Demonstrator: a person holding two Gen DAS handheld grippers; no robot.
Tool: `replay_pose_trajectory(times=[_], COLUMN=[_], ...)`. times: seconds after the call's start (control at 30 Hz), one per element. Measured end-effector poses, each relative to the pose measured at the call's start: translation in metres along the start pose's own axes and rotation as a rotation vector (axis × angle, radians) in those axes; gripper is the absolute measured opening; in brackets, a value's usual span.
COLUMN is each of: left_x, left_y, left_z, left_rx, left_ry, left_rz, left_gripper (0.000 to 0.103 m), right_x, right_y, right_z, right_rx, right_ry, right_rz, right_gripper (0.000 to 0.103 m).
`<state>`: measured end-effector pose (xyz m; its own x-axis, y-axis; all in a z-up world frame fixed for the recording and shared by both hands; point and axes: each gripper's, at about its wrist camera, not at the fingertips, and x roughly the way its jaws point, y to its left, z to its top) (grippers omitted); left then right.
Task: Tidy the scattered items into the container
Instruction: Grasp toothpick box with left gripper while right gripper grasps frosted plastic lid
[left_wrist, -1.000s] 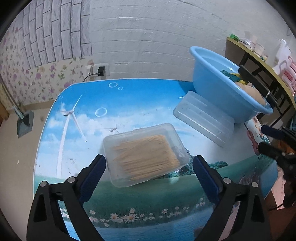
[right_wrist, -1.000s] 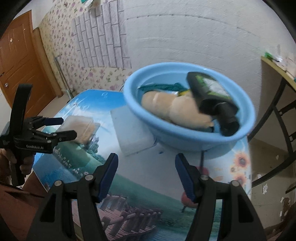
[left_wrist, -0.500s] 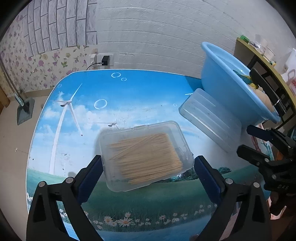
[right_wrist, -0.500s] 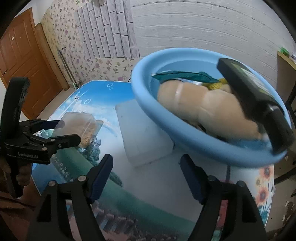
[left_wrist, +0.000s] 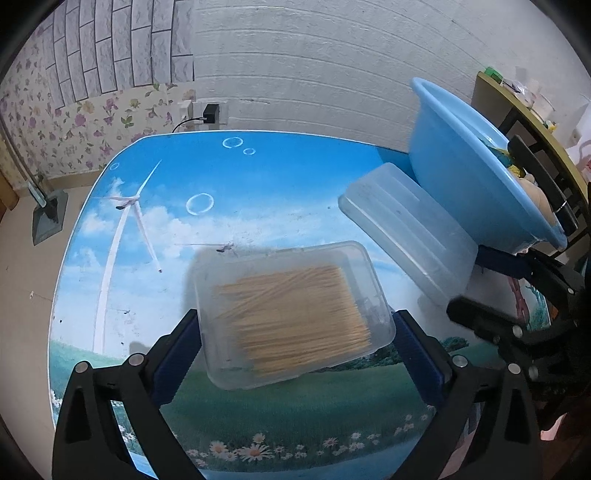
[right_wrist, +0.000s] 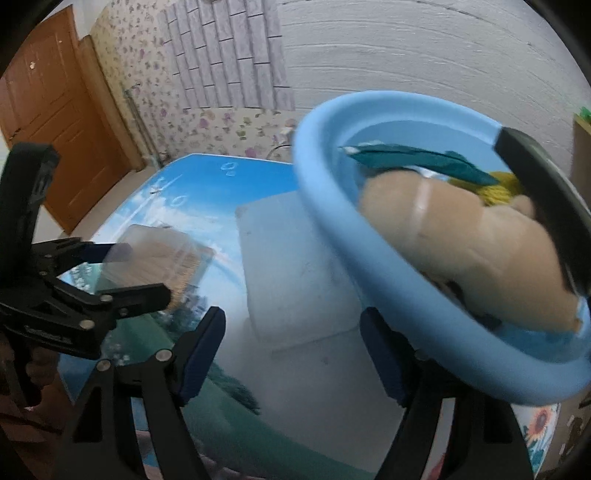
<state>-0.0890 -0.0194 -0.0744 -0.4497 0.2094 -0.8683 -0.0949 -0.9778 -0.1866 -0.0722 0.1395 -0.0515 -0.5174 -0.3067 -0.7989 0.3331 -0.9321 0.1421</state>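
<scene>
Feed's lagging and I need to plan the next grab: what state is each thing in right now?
Toothpick box: open, full, between left gripper fingers.
Lid: off, lying beside basin.
Basin: on table, holding plush toy, dark bottle.
Right gripper: open, empty, jaws just opened wider.

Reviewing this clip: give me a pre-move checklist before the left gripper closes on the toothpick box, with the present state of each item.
1. Toothpick box lies between the left gripper's fingers: ok.
2. Left jaws wide enough for the box: ok, pads not pressing.
3. Box closed, so toothpicks stay in: not ok, open; its clear lid lies apart, beside the blue basin.
4. Right gripper empty: ok, its jaws have just been opening, nothing between them.
5. Room left in the basin: cannot tell, a plush toy fills much of it.
</scene>
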Motion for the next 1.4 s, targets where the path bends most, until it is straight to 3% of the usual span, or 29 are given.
replay_pose_trajectory(times=[0.2,0.37,0.63,0.7,0.73,0.77,0.8,1.4], left_x=[-0.004,-0.005,0.002,0.002,0.001,0.000,0.000,-0.015], left_y=[0.017,0.022,0.016,0.014,0.013,0.013,0.012,-0.018], left_z=[-0.004,-0.003,0.003,0.002,0.001,0.001,-0.001,-0.036], left_rx=[-0.030,-0.026,0.036,0.048,0.056,0.062,0.064,0.117], left_ry=[-0.007,-0.006,-0.020,-0.035,-0.044,-0.045,-0.046,-0.054], left_rz=[0.025,0.040,0.058,0.065,0.068,0.068,0.065,0.047], left_gripper=[0.100,0.100,0.100,0.095,0.093,0.093,0.093,0.093], right_x=[-0.001,0.001,0.021,0.024,0.025,0.024,0.025,-0.019], right_y=[0.016,0.016,0.020,0.021,0.022,0.021,0.022,0.009], right_z=[-0.001,0.007,0.012,0.012,0.013,0.013,0.013,-0.033], right_rx=[-0.039,-0.012,-0.016,-0.018,-0.019,-0.022,-0.023,0.024], right_ry=[0.021,0.005,0.034,0.037,0.039,0.038,0.038,0.042], right_rz=[0.071,0.003,-0.033,-0.038,-0.041,-0.049,-0.045,-0.048], right_gripper=[0.075,0.076,0.076,0.075,0.073,0.060,0.061,0.061])
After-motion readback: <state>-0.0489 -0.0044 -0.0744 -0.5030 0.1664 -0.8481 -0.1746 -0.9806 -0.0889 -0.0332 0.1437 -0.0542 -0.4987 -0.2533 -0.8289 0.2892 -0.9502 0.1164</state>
